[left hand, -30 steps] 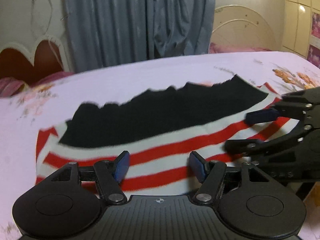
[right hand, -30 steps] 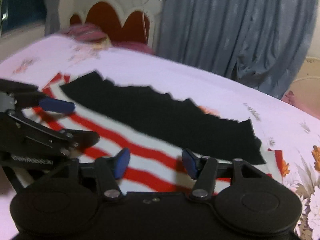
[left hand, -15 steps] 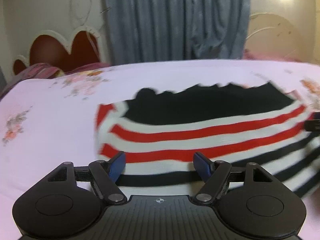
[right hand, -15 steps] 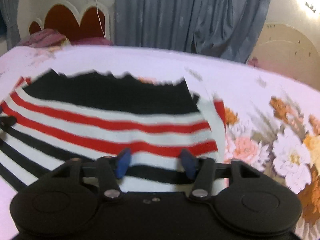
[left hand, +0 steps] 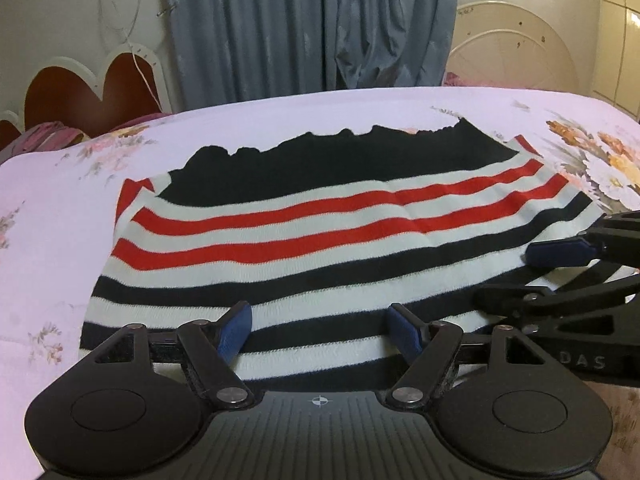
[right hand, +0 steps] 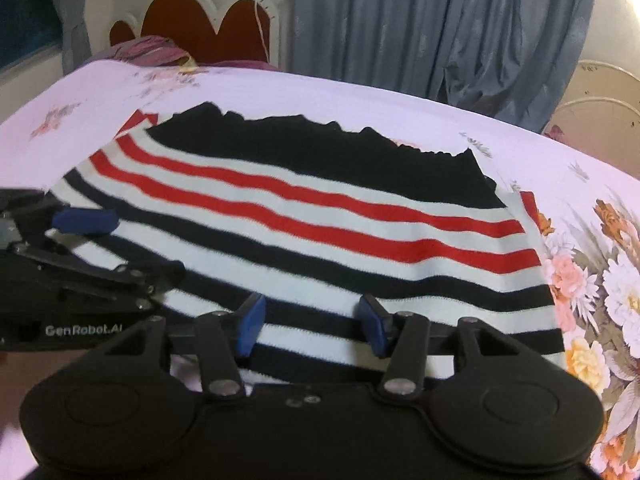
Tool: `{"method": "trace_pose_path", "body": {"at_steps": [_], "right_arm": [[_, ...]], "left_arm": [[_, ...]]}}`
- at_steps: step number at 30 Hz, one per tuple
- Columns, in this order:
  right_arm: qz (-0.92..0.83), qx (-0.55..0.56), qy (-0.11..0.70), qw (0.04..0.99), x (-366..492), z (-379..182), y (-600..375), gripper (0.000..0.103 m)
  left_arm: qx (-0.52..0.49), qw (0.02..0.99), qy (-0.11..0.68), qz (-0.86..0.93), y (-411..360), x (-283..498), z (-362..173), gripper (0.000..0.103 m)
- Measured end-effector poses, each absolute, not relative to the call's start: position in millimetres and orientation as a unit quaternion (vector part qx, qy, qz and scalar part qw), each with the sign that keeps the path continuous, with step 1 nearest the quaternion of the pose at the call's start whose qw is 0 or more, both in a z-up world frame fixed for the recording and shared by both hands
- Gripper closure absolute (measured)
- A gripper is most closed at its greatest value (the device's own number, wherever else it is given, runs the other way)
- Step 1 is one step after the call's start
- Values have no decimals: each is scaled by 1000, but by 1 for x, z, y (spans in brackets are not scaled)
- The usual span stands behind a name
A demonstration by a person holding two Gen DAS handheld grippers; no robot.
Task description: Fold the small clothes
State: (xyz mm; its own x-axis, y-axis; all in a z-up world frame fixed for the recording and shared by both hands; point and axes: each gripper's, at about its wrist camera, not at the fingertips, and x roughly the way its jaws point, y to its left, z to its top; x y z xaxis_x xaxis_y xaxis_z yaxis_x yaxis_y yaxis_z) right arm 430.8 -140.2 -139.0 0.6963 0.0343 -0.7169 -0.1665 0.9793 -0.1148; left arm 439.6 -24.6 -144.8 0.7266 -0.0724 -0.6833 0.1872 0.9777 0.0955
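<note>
A small striped garment (left hand: 320,232), white with red and black stripes and a solid black far band, lies flat on the bed; it also shows in the right wrist view (right hand: 320,220). My left gripper (left hand: 320,330) is open and empty, its blue pads over the garment's near edge. My right gripper (right hand: 310,322) is open and empty, also over the near edge. The right gripper shows at the right of the left wrist view (left hand: 560,264). The left gripper shows at the left of the right wrist view (right hand: 84,240). The two sit side by side.
The bed has a pale pink floral sheet (left hand: 60,240). A red and white scalloped headboard (left hand: 92,92) and pink bedding stand at the far left. Grey curtains (left hand: 312,28) hang behind the bed. A cream rounded headboard (left hand: 516,56) stands far right.
Both grippers have pulled back toward the near edge, so more of the garment's black and white stripes show. Both stayed open.
</note>
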Motion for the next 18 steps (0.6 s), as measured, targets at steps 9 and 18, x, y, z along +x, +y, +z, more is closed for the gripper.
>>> {"method": "trace_pose_path", "body": {"at_steps": [9, 18], "right_arm": [[-4, -84, 397, 914, 412, -139, -185, 54], [-42, -54, 404, 912, 393, -139, -236, 55]], "left_arm": [[69, 925, 372, -43, 10, 425, -148, 29], [42, 927, 371, -16, 61, 412, -150, 30]]}}
